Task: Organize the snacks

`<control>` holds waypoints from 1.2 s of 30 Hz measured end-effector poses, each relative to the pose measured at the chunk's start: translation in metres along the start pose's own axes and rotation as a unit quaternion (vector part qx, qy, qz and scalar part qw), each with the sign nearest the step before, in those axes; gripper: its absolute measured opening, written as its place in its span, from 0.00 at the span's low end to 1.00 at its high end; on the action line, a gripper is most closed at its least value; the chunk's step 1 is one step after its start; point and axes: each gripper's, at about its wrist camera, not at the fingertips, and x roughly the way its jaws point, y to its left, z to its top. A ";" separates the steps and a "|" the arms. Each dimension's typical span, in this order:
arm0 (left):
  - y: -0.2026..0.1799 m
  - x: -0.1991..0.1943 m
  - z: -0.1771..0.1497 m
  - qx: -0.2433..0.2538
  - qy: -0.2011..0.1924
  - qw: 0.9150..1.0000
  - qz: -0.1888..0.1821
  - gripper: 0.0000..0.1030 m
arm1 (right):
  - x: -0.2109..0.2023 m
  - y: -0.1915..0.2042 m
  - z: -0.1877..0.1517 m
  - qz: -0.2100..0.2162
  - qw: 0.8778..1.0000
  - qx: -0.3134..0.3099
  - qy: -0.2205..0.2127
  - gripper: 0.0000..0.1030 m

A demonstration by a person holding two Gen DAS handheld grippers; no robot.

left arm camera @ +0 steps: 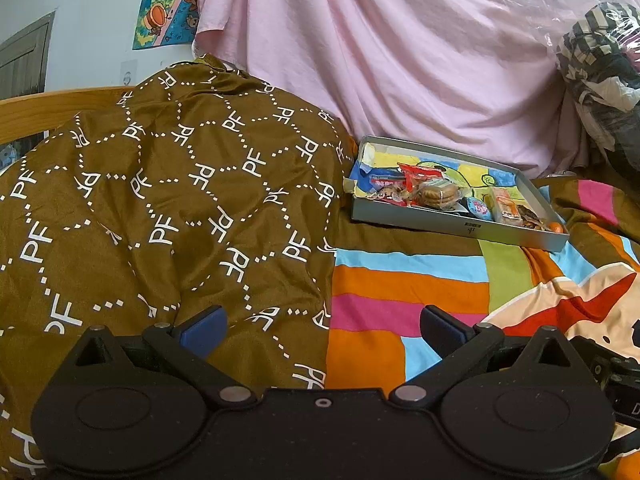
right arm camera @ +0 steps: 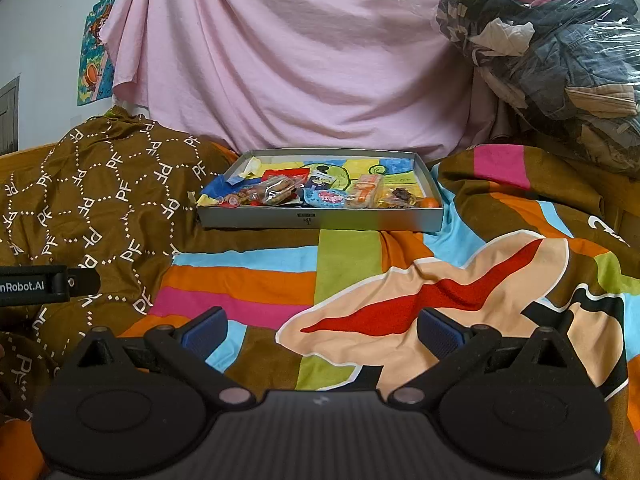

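left wrist view first: we see our left tongs (left arm camera: 322, 330) at the bottom of the frame, spread wide with nothing between the blue pads, hanging over the bed (left arm camera: 400, 288) with its striped cover. right of centre in that frame sits a shallow grey tray (left arm camera: 460, 230), angled so its near right corner points toward the lower right. inside it the snacks (left arm camera: 438, 194) lie bunched along the near wall: a clear pack of round biscuits, red wrappers to its left, a small blue and pink packet and an orange packet to its right. a brown blanket (left arm camera: 160, 200) printed with white letters fills the left half, its edge just beside the tray's left end. a pink sheet (left arm camera: 380, 52) hangs across the top, and a clear bag of clothes (left arm camera: 600, 60) sits at the upper right.

from the right wrist view, our right tongs (right arm camera: 322, 330) are likewise wide apart and hold nothing. the tray (right arm camera: 320, 222) lies at mid frame, well apart from them, with the snacks (right arm camera: 320, 196) along its front wall. the left tool's black body pokes in at the left edge.
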 end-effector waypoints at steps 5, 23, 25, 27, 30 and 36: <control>0.000 0.000 0.000 0.000 0.001 1.000 0.001 0.99 | 0.000 0.000 0.000 0.000 1.000 0.000 0.000 1.00; -0.001 0.000 0.000 0.004 0.012 0.999 0.030 0.99 | 0.001 0.001 -0.001 0.000 1.000 -0.007 0.005 1.00; 0.000 0.000 0.000 0.004 0.014 0.999 0.032 0.99 | 0.002 0.000 -0.001 0.000 1.000 -0.007 0.006 1.00; 0.001 -0.001 0.000 0.002 0.014 0.999 0.031 0.99 | 0.001 0.000 -0.001 0.000 1.000 -0.007 0.006 1.00; 0.000 -0.001 0.000 0.001 0.014 0.999 0.030 0.99 | 0.002 0.000 -0.001 0.000 1.000 -0.007 0.006 1.00; -0.001 -0.003 0.000 0.005 0.011 1.000 0.026 0.99 | 0.002 0.000 -0.001 0.000 1.000 -0.007 0.006 1.00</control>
